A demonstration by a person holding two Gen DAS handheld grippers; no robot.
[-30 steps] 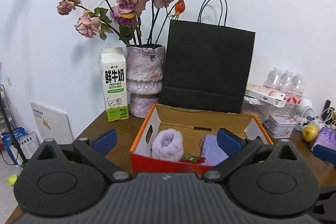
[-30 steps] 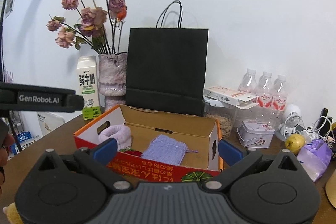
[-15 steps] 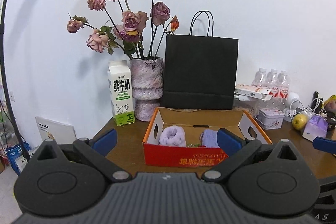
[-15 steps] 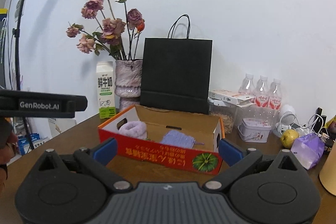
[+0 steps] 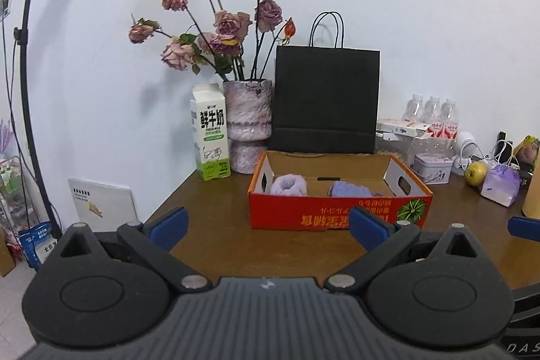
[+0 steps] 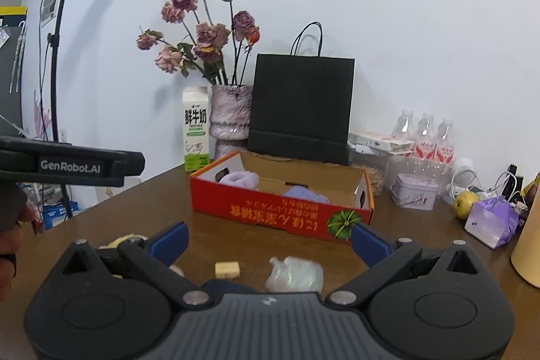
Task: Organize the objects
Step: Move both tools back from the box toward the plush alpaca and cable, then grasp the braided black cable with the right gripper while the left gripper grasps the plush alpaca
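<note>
left gripper [image 5: 268, 221] jaws wide, empty | right gripper [image 6: 270, 237] jaws wide, empty | red box [image 6: 280, 215] on bench [image 6: 405, 245], purple cloths [image 6: 239, 180] inside | yellow block [image 6: 227, 269], clear bag [image 6: 294, 273] between right jaws on bench

Red box [image 5: 337, 214] printed with orange characters and a green-striped melon, plain brown card inside. Two lilac knitted items [image 5: 289, 185] within. Dark brown table [image 5: 216, 225]. Black paper bag [image 5: 325, 100]. Mottled pink-grey vase [image 5: 247, 110] with faded mauve roses [image 5: 229, 22]. White and green milk carton [image 5: 210, 132]. Yellow-green apple [image 5: 476, 172]. Pale yellow block [image 6: 227, 269]. Black grippers, blue fingertips [image 6: 168, 242].
</note>
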